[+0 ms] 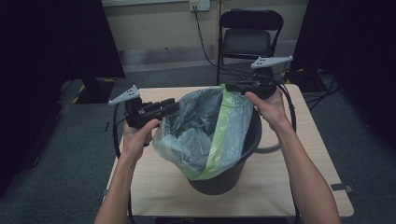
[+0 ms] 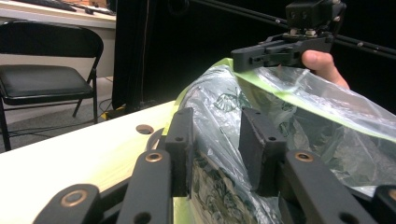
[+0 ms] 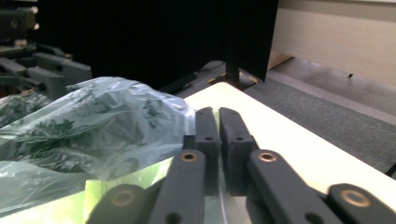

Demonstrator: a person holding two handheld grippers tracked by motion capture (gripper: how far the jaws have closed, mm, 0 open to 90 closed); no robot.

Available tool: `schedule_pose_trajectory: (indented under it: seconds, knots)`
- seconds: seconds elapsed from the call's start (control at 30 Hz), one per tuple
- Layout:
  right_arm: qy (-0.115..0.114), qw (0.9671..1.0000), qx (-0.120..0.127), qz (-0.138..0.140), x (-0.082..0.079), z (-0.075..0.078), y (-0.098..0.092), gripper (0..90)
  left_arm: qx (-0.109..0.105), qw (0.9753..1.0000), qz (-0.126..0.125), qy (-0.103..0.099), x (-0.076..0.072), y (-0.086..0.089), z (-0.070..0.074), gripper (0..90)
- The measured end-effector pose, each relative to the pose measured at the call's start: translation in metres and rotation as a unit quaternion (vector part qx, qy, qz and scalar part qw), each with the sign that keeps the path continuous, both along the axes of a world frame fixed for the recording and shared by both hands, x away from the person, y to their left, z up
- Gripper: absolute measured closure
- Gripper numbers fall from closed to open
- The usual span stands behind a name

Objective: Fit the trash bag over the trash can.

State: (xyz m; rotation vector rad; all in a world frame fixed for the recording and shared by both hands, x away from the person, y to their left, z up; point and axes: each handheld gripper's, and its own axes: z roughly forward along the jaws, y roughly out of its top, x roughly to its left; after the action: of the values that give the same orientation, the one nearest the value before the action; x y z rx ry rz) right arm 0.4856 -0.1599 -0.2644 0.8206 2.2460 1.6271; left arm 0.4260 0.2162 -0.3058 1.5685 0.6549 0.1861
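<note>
Our right gripper (image 1: 237, 87) pinches the bag (image 1: 205, 130) rim at the far side, jaws pressed together on the plastic. Our left gripper (image 1: 170, 106) is spread around the near-left rim, so we can stretch the bag over the bucket (image 1: 233, 175) on the table (image 1: 299, 186).

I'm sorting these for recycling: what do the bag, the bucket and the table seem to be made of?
The bag looks like thin, see-through plastic film, glossy and crinkled, with a leaf print and a green band. The bucket seems to be dark moulded plastic with a matte, smooth wall, though metal can't be ruled out. The table shows a pale wood grain, probably laminate or veneer.
</note>
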Motion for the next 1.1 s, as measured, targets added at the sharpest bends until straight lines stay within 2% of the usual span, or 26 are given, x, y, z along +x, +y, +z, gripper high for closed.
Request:
schedule_pose_trajectory:
  seconds: [0.23,0.37,0.57,0.7,0.73,0.77,0.83,0.93,1.1]
  knots:
    - [0.002,0.9995,0.026,-0.02,-0.006,-0.008,-0.028,90.0,-0.008,1.0,0.002,0.0,-0.005,0.003,-0.002,65.0]
    - [0.024,0.9991,0.026,-0.024,-0.005,-0.025,-0.04,90.0,-0.009,1.0,0.003,-0.001,-0.007,0.004,-0.002,65.0]
    - [0.049,0.9978,0.042,-0.017,0.0,-0.053,-0.04,90.0,-0.006,1.0,0.006,0.001,-0.011,0.005,-0.001,64.8]
    - [0.066,0.9974,0.025,-0.015,0.004,-0.074,-0.031,90.0,0.006,1.0,0.001,0.003,-0.016,0.008,0.002,64.4]
    - [0.067,0.9972,0.028,-0.017,0.004,-0.077,-0.03,90.0,0.006,1.0,-0.003,0.004,-0.016,0.01,0.003,64.3]
    - [0.064,0.9972,0.033,-0.017,0.005,-0.077,-0.029,89.5,0.004,1.0,0.002,0.004,-0.016,0.011,0.004,64.1]
    - [0.057,0.9974,0.04,-0.017,0.007,-0.074,-0.029,83.1,-0.007,1.0,0.002,0.0,-0.014,0.014,0.007,61.6]
    - [0.048,0.9978,0.038,-0.026,0.008,-0.062,-0.03,77.7,-0.014,0.9999,0.006,-0.004,-0.005,0.014,0.012,60.1]
    - [0.033,0.9974,0.044,-0.046,0.008,-0.039,-0.038,70.6,-0.006,1.0,-0.008,-0.001,0.015,-0.003,0.012,58.5]
